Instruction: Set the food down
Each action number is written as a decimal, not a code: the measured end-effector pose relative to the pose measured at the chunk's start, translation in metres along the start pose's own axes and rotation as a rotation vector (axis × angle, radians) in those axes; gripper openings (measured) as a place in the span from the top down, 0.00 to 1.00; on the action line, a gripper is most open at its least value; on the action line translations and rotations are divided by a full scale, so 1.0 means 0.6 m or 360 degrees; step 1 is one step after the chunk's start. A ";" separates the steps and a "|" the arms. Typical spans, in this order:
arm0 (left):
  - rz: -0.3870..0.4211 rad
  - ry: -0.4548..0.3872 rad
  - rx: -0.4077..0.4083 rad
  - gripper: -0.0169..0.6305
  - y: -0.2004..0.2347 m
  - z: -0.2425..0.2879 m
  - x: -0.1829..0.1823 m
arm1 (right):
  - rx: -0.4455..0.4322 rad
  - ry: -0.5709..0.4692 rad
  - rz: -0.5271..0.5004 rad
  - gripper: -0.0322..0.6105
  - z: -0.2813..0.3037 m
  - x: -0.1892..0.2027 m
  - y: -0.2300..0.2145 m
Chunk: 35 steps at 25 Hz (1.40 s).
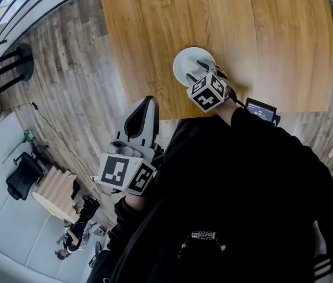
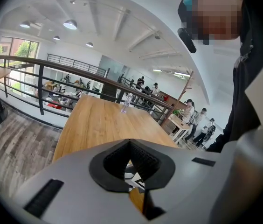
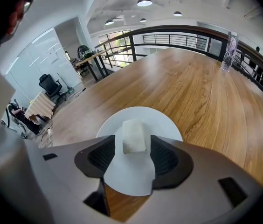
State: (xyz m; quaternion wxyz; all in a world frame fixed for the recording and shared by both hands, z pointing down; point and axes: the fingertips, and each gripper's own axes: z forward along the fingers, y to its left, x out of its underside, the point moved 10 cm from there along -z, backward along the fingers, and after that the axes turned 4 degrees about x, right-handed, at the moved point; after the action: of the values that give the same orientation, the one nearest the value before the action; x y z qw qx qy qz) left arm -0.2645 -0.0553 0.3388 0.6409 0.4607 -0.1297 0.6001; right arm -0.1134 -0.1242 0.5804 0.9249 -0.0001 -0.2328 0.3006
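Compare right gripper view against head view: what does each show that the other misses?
Right gripper view only: the white food lying on the plate, between the right gripper's open fingers, with a gap on each side. Head view only: the left gripper, fingers together, held off the table over the floor, plus a small screen at the table edge. Both: plate, table, and right gripper over the plate.
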 end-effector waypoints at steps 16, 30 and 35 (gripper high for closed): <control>0.0218 -0.0183 0.0217 0.98 -0.027 -0.005 -0.064 | -0.0024 -0.0714 0.0206 0.77 -0.220 -0.117 -0.029; 0.0372 -0.0230 0.0644 0.98 -0.086 0.052 -0.114 | -0.0090 -0.1103 -0.0019 0.92 -0.419 -0.099 -0.002; 0.0427 -0.0132 0.0711 0.98 -0.086 0.064 -0.107 | -0.0044 -0.1173 0.0005 0.92 -0.432 -0.112 -0.003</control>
State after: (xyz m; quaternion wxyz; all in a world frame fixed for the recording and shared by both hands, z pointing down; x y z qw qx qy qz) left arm -0.2197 -0.1184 0.2912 0.4322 0.5936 -0.0801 0.6741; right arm -0.0490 -0.1268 0.3207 0.7783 0.0955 -0.5544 0.2788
